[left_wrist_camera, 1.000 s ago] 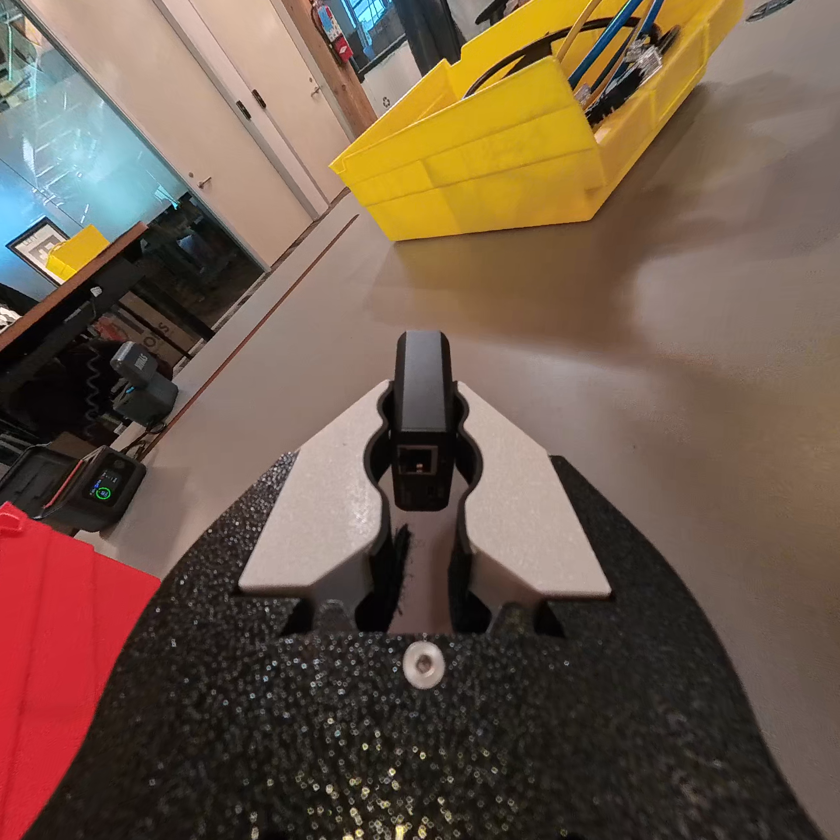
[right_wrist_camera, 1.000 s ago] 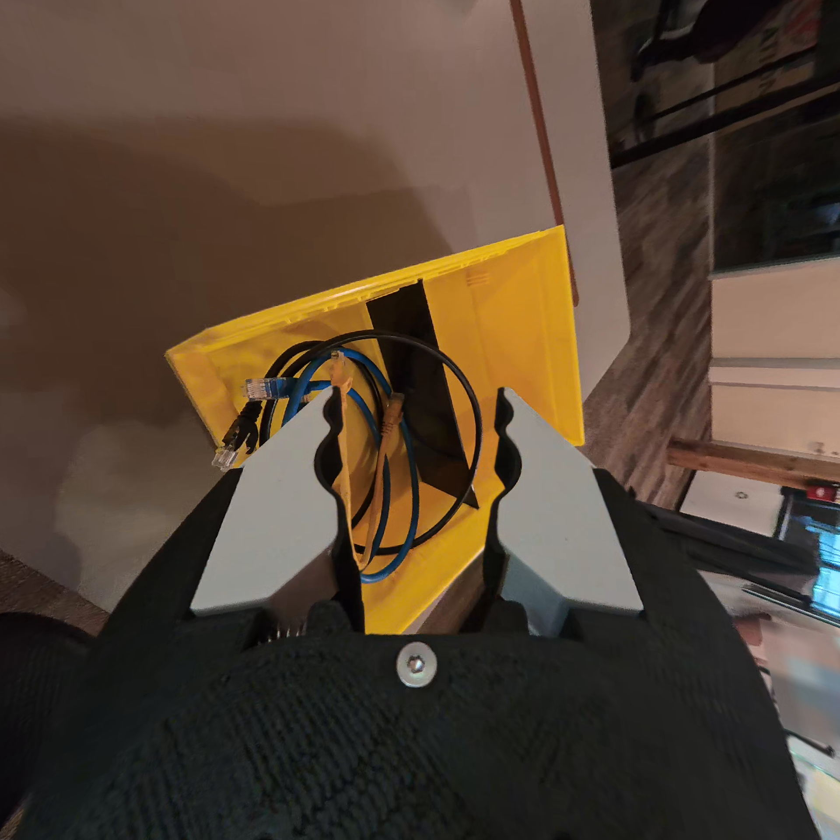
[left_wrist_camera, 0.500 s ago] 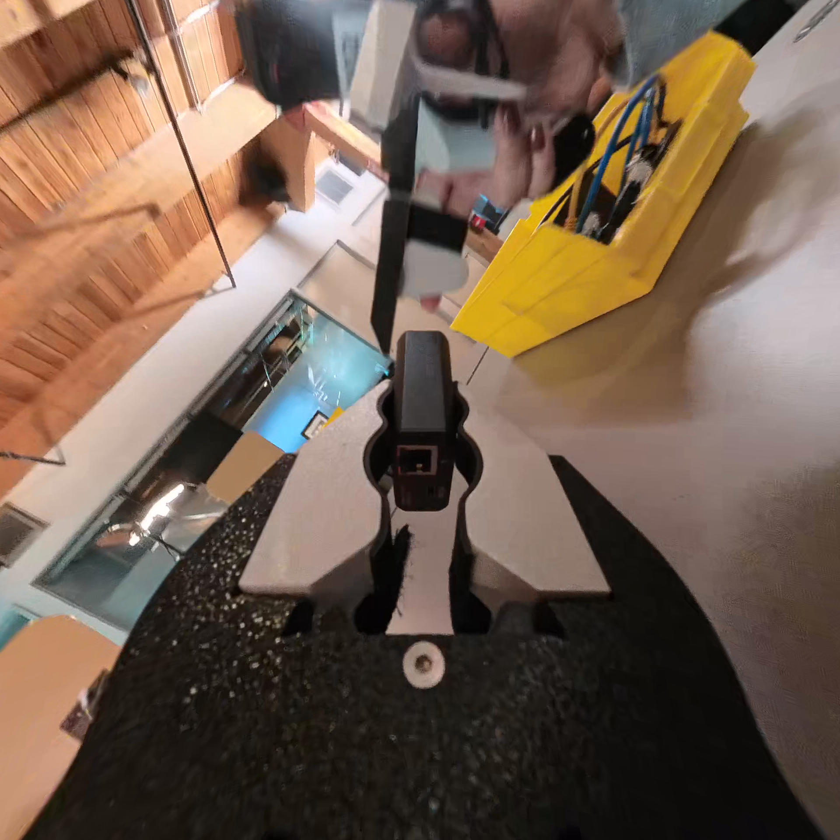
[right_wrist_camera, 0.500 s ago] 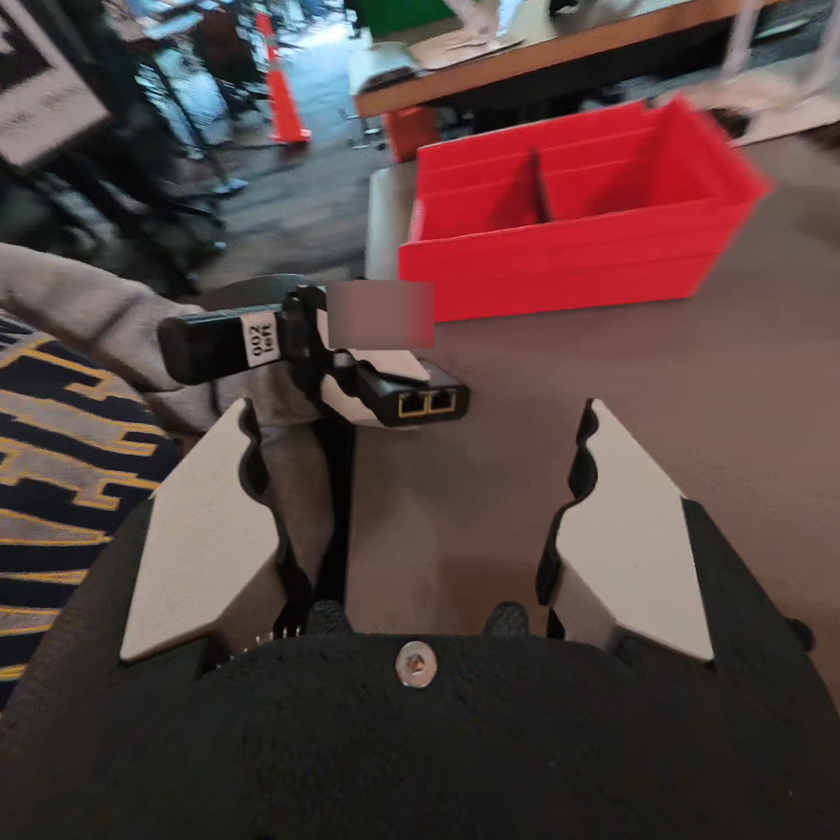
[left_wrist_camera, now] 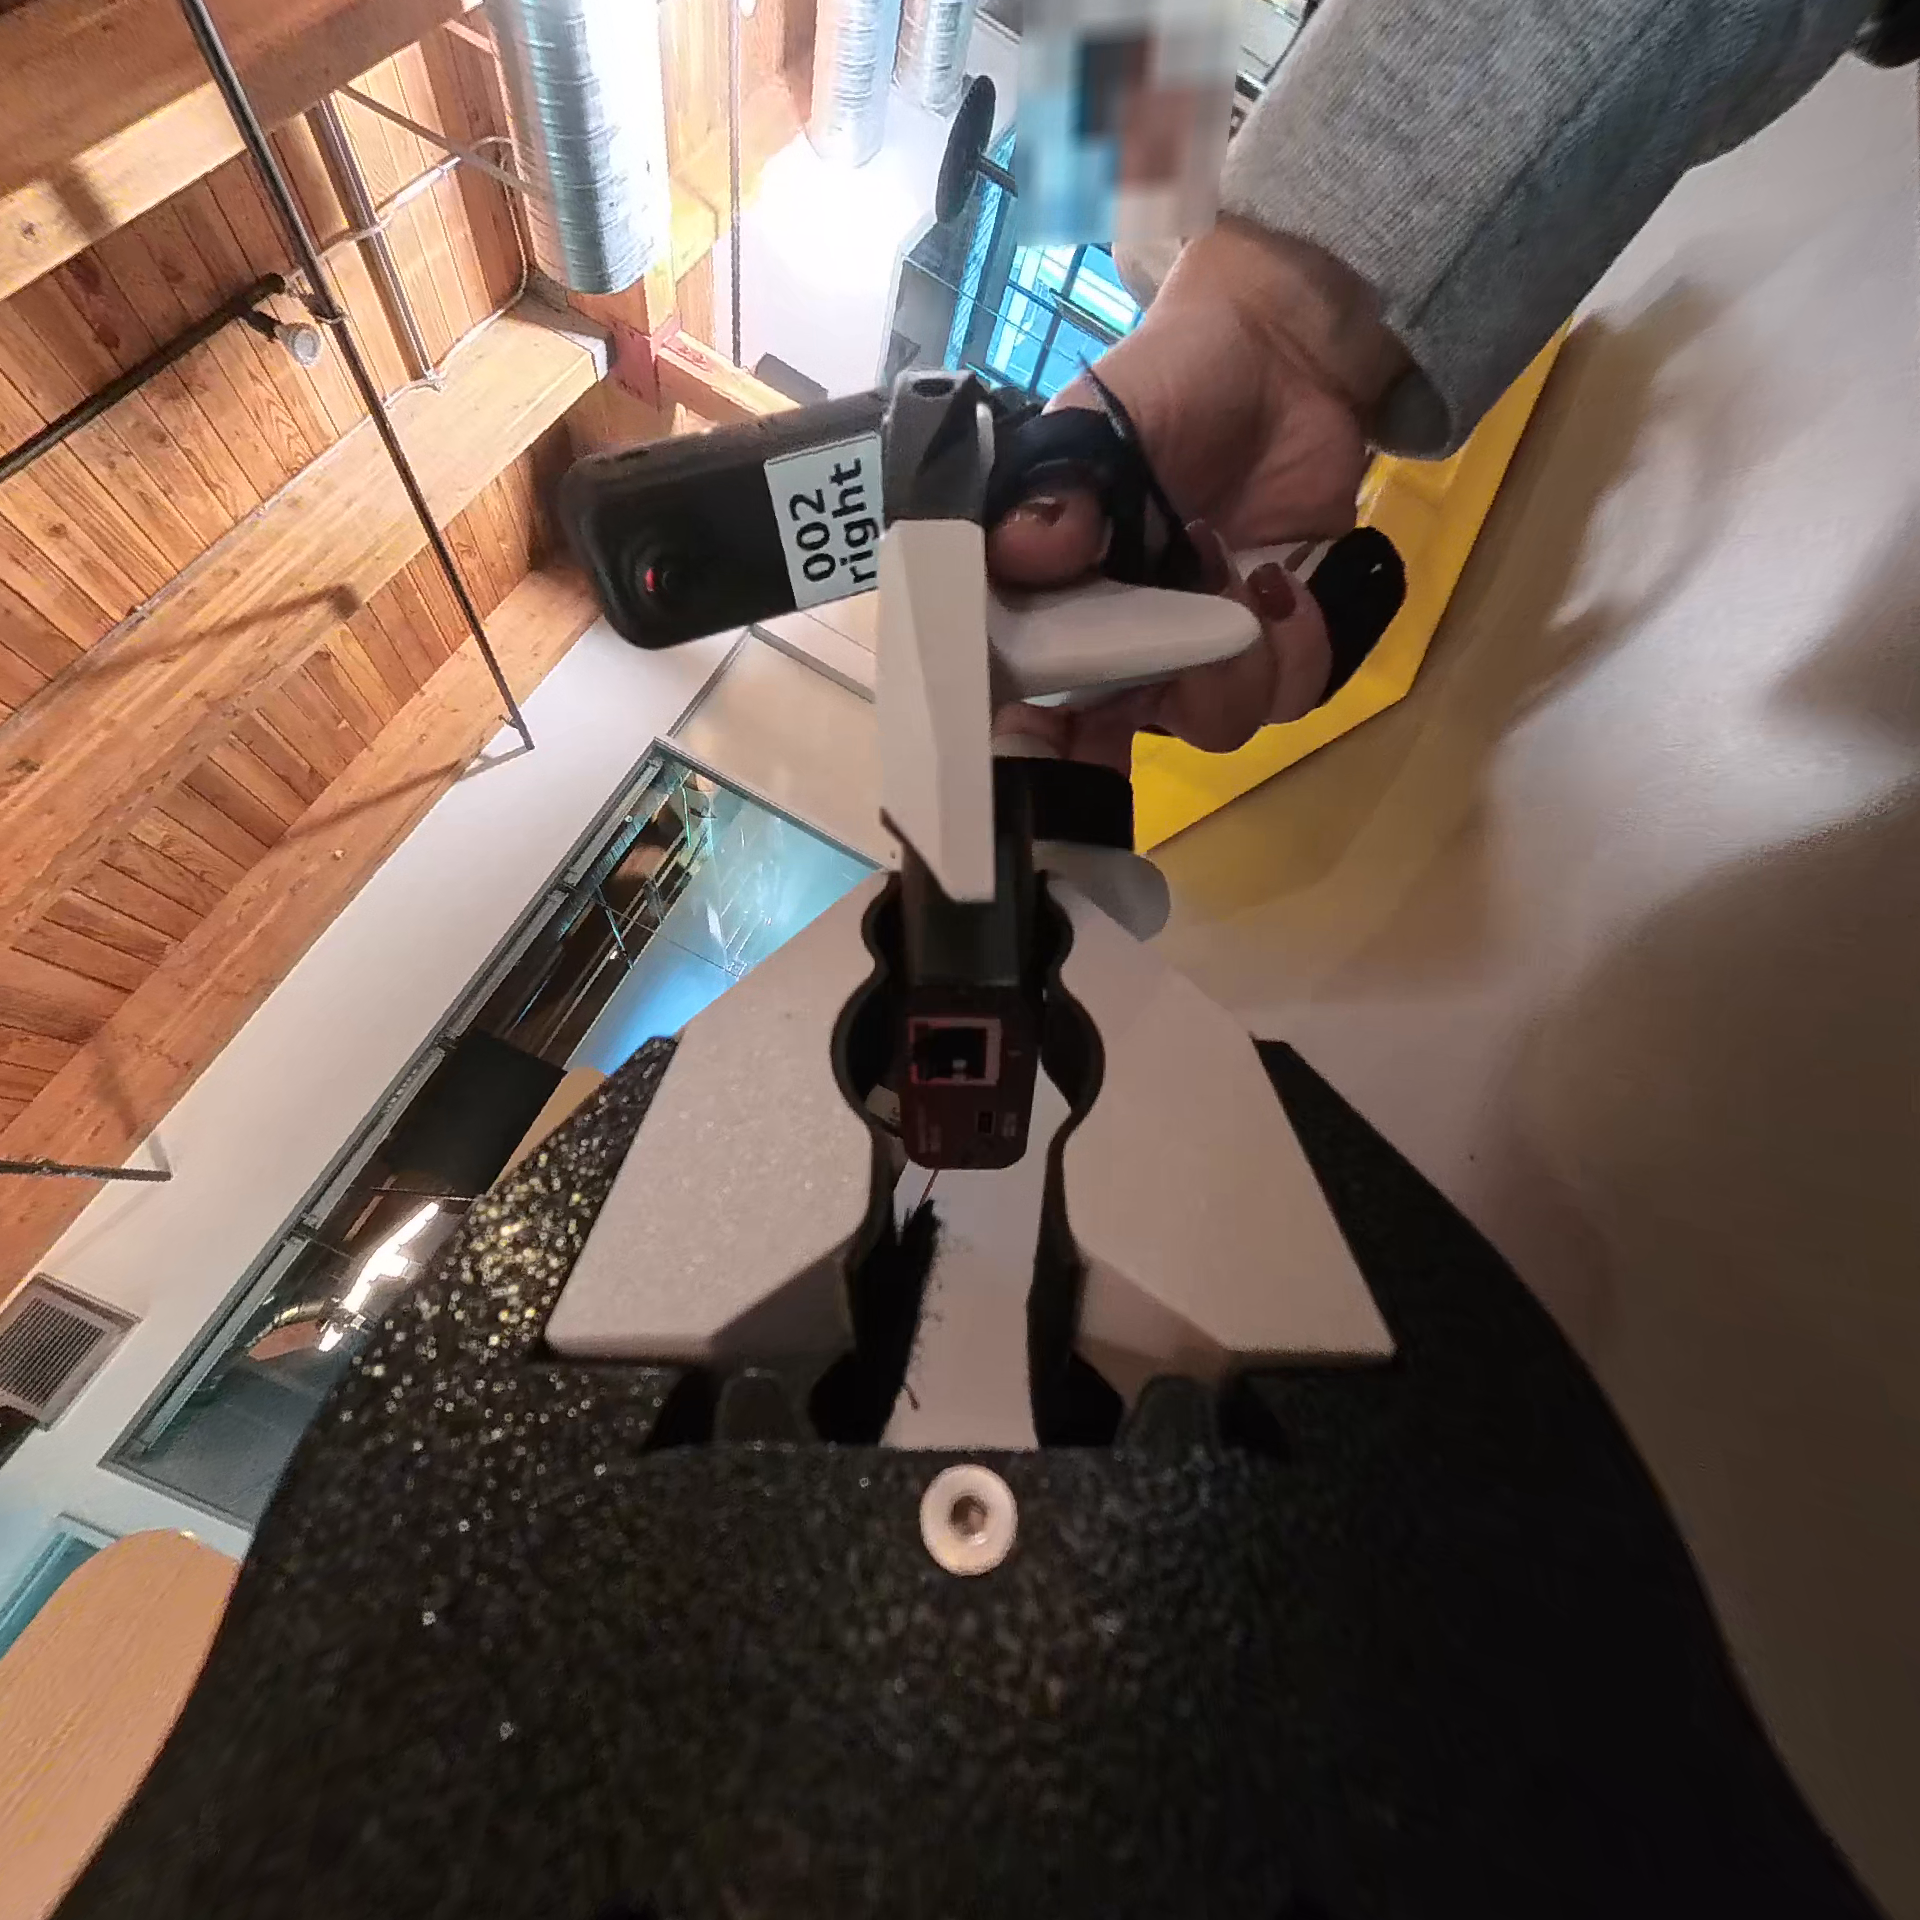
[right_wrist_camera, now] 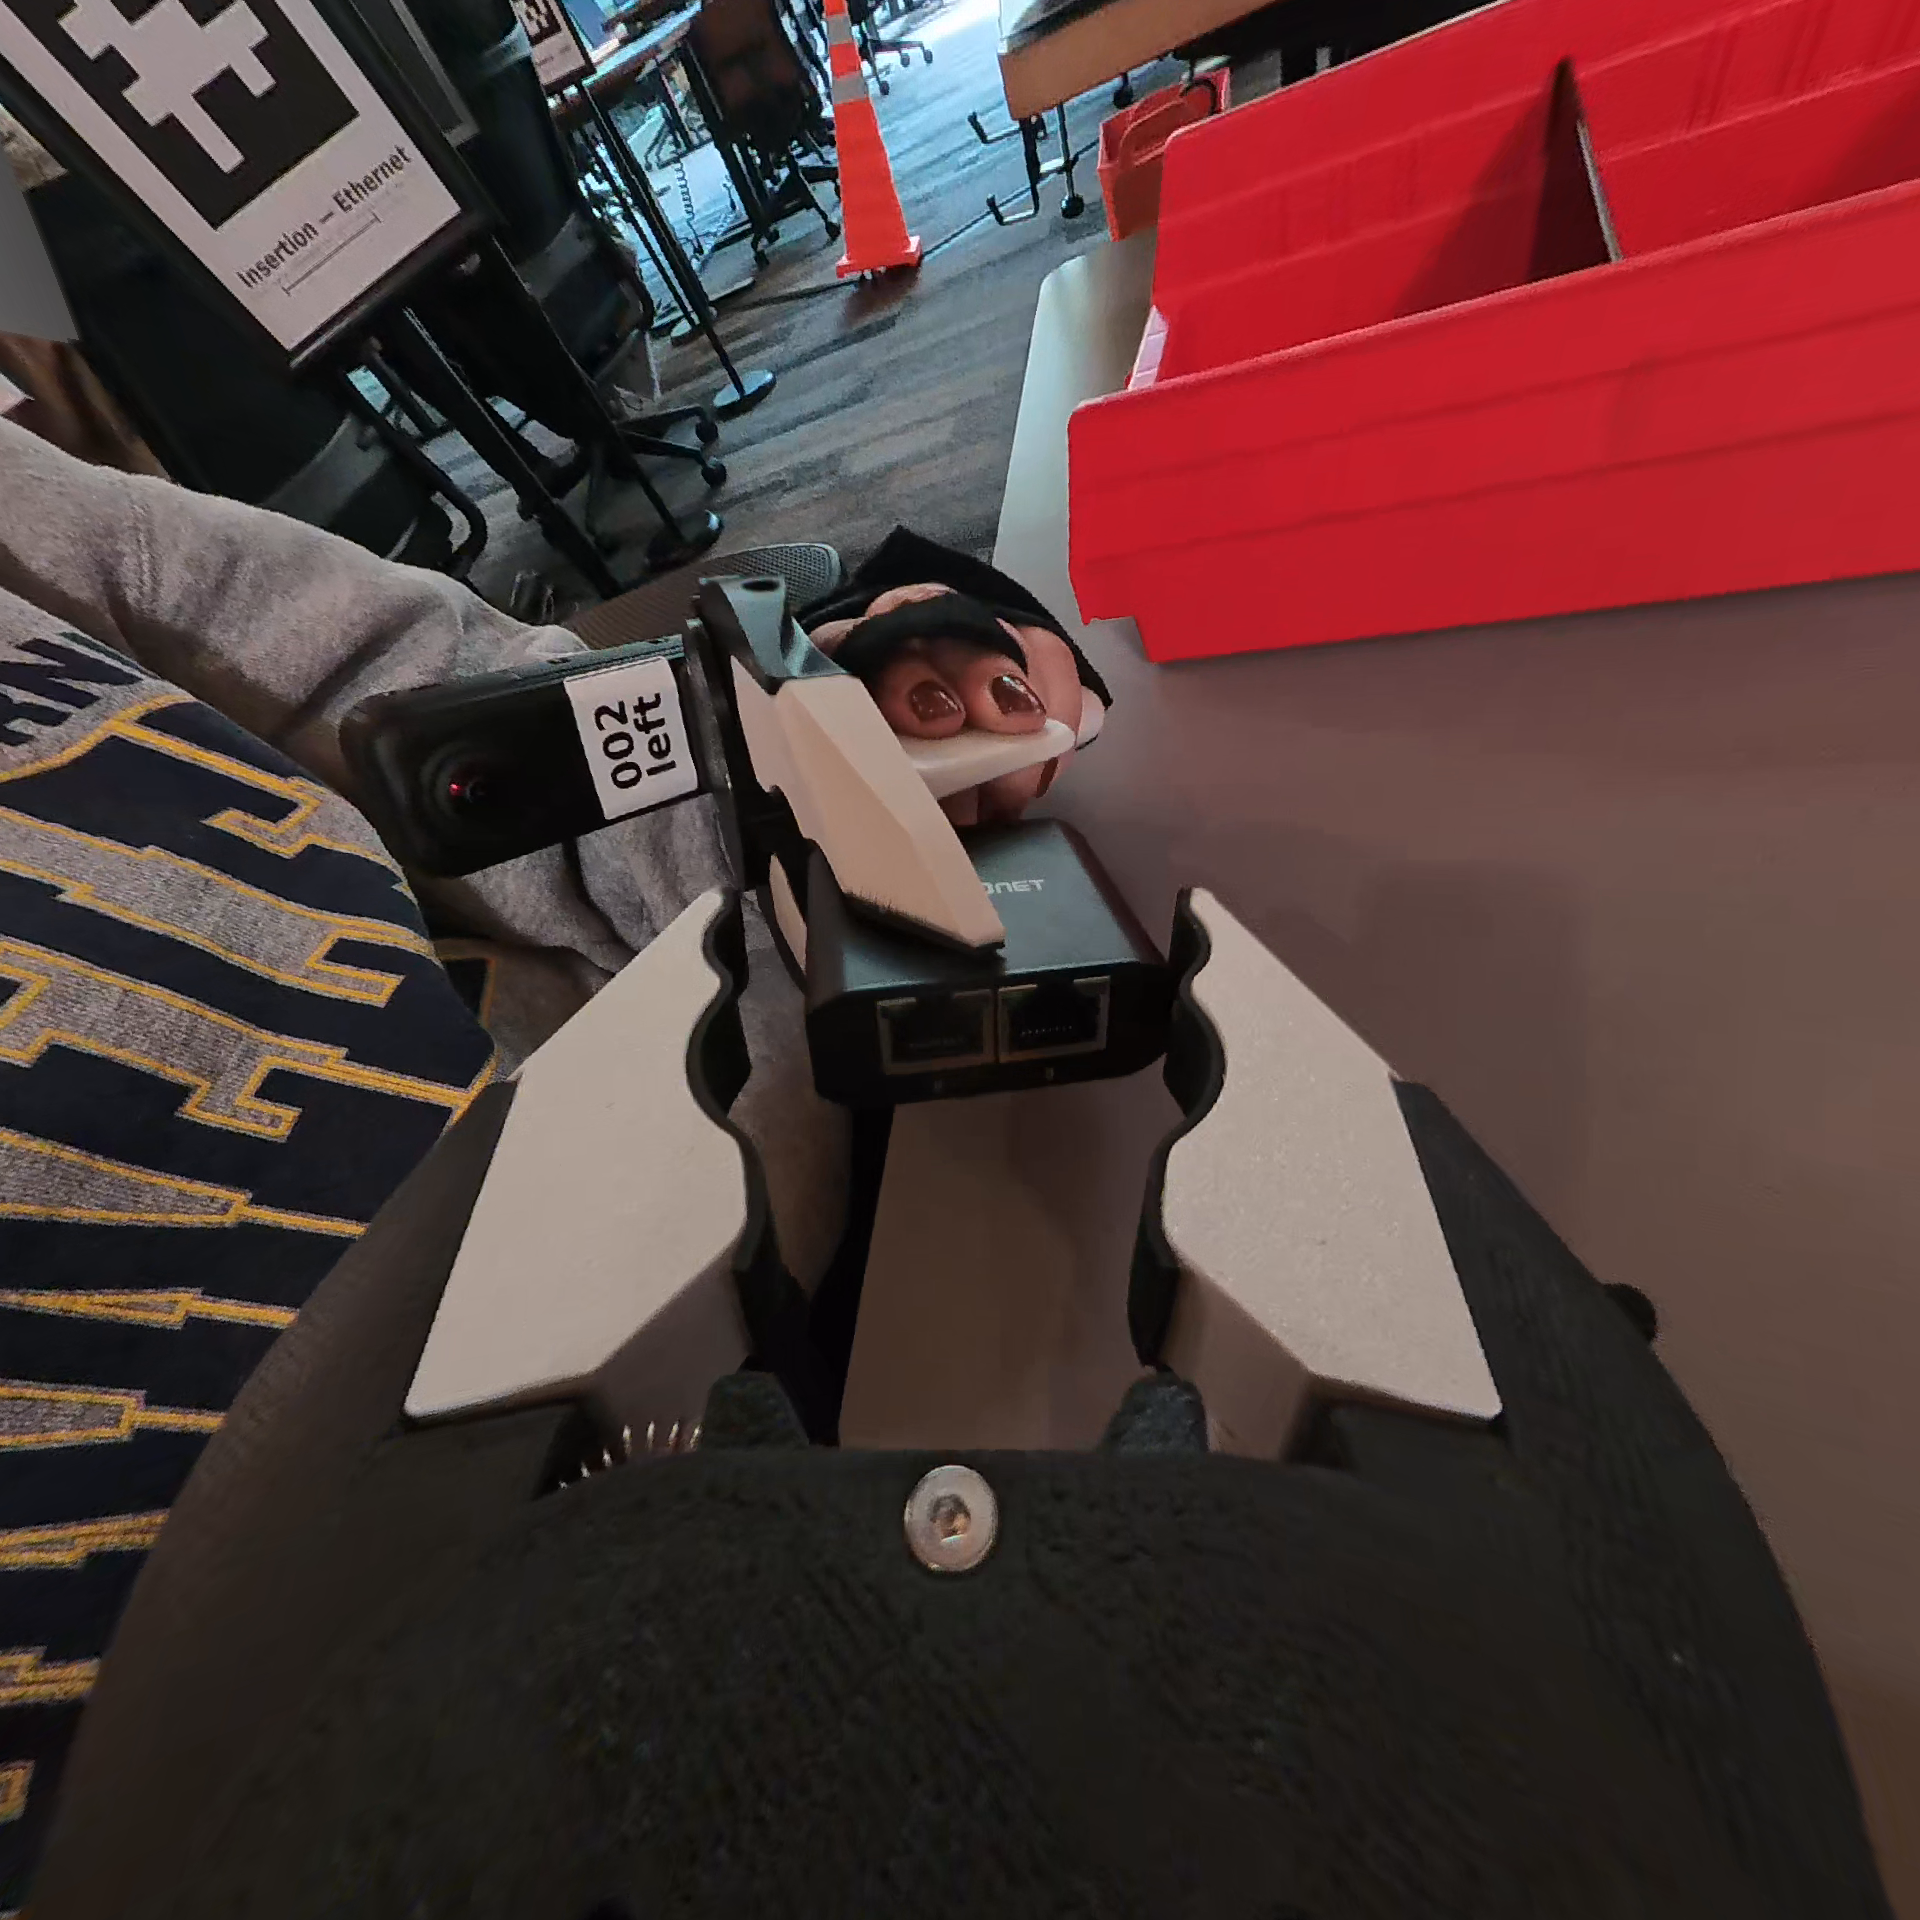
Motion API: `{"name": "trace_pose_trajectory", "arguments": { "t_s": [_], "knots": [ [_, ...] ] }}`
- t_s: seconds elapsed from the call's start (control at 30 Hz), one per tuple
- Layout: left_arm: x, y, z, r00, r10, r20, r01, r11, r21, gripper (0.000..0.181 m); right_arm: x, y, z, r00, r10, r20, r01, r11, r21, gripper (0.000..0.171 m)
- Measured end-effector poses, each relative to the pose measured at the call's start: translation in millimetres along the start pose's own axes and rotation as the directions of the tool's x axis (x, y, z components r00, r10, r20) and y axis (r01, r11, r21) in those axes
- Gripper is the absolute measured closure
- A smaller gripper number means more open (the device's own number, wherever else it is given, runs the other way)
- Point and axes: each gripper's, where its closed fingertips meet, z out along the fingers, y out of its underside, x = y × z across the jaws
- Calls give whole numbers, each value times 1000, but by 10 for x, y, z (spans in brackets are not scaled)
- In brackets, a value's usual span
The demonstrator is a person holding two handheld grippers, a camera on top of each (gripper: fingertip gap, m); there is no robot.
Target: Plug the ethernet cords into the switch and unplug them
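Note:
The black switch is a small box with two empty ports facing the right wrist camera and one empty port facing the left wrist camera. My left gripper is shut on it and holds it just above the grey table; in the right wrist view one of its white fingers lies on the switch's top. My right gripper is open, its fingers on either side of the two-port end. It also shows in the left wrist view. No cords are in view.
A red divided bin stands on the table beyond the switch to the right. A corner of the yellow bin shows behind the right hand. A person's grey sleeve and patterned sweater fill the left side. Both grippers' tips are close together, under 4 cm apart.
My right gripper swung away from the yellow bin of cords, turned to face the left one and closed in until its open fingers straddle the switch. My left gripper tilted upward, still holding the switch.

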Motion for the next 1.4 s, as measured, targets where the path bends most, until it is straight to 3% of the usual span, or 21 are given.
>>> {"name": "trace_pose_trajectory", "arguments": {
  "t_s": [0.13,0.2,0.43,0.57,0.67,0.87,0.97,1.07,1.13,1.23,1.4],
  "knots": [
    [-10,21,12,1000,-21,1,21,1000,-7,161,7,-2,4,1000,20,13,-21,1000,24,92],
    [-23,12,12,1000,-26,7,26,1000,1,161,42,-21,-4,1000,19,0,-19,999,42,105],
    [3,16,32,1000,-11,-2,11,1000,4,161,70,27,-14,1000,-10,-12,10,1000,10,107],
    [-94,117,81,998,-31,58,33,999,-37,127,152,24,-55,995,-62,-82,62,998,-9,107],
    [-193,199,82,992,-56,110,63,996,-63,123,219,-78,-171,984,-100,-145,105,994,25,107],
    [-278,302,66,981,-141,135,153,985,-83,143,292,-662,-959,896,-220,-387,290,948,133,108],
    [-333,349,52,972,-170,161,186,978,-91,155,533,-802,-1664,743,-291,-603,364,931,0,108],
    [-390,408,42,961,-200,191,222,970,-103,161,1067,-578,-2468,540,-367,-757,223,930,-292,107],
    [-408,423,43,957,-212,199,236,966,-102,162,1419,-271,-2881,505,-398,-766,38,897,-441,107],
    [-408,431,49,956,-215,200,240,965,-106,164,1811,192,-3216,555,-379,-741,-182,813,-552,108],
    [-382,435,69,960,-208,189,233,966,-116,166,2193,797,-3318,641,-228,-733,-411,705,-578,108]
  ]
}}
